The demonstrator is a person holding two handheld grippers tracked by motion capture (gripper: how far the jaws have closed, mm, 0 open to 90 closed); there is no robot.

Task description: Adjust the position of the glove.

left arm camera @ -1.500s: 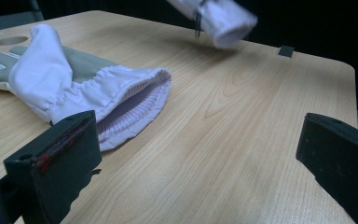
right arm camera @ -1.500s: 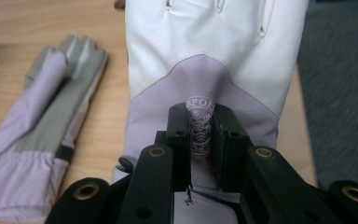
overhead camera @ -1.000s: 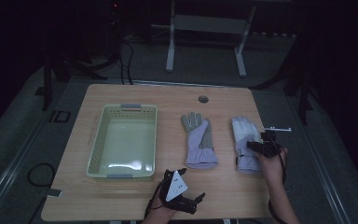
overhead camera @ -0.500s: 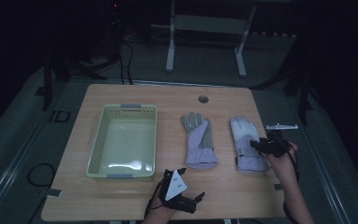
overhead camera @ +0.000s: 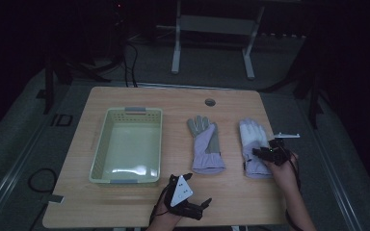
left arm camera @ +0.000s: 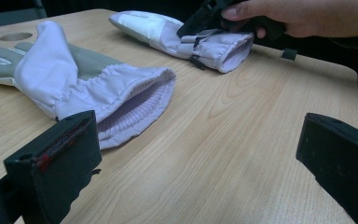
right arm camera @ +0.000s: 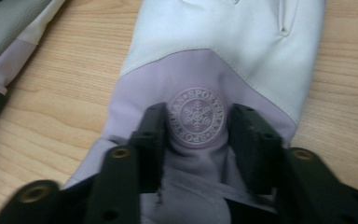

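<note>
While your right hand (overhead camera: 283, 169) rested at the table's right edge, your right gripper (right arm camera: 196, 126) sat on the cuff end of the pale lilac-and-white fabric glove (overhead camera: 254, 147) on the right. The jaws stood part-closed w/ a fold of lilac cloth bunched up between them, one either side of the round embossed snowflake badge (right arm camera: 197, 115), so they were pinching the glove's back. That glove lay flat, fingers pointing away from you, cuff toward you. From the left gripper view you could see your right hand (left arm camera: 289, 16) over the same glove (left arm camera: 168, 32), black gripper body pressed onto it.

Your left gripper (overhead camera: 189, 204) rested near the front edge of the light wooden tabletop (overhead camera: 173, 101), approx. in the middle, w/ its white three-cornered plate (overhead camera: 179, 190) on top. Its two black jaws were wide apart, nothing between them but bare wood. Just ahead of the left jaw lay the second glove, lilac w/ a grey palm (left arm camera: 70, 79), open knitted cuff facing the camera, fingers pointing away. In the high view that grey-palmed glove (overhead camera: 205, 144) lay mid-table, beside the other glove but not touching it.

Left of both gloves stood the pale green rectangular plastic basket w/ perforated walls (overhead camera: 101, 149), well apart from either gripper. A small round cable hole (overhead camera: 210, 102) showed near the table's far edge. Beyond the table the room was dark; a grey metal frame w/ two legs (overhead camera: 212, 29) stood on the floor.
</note>
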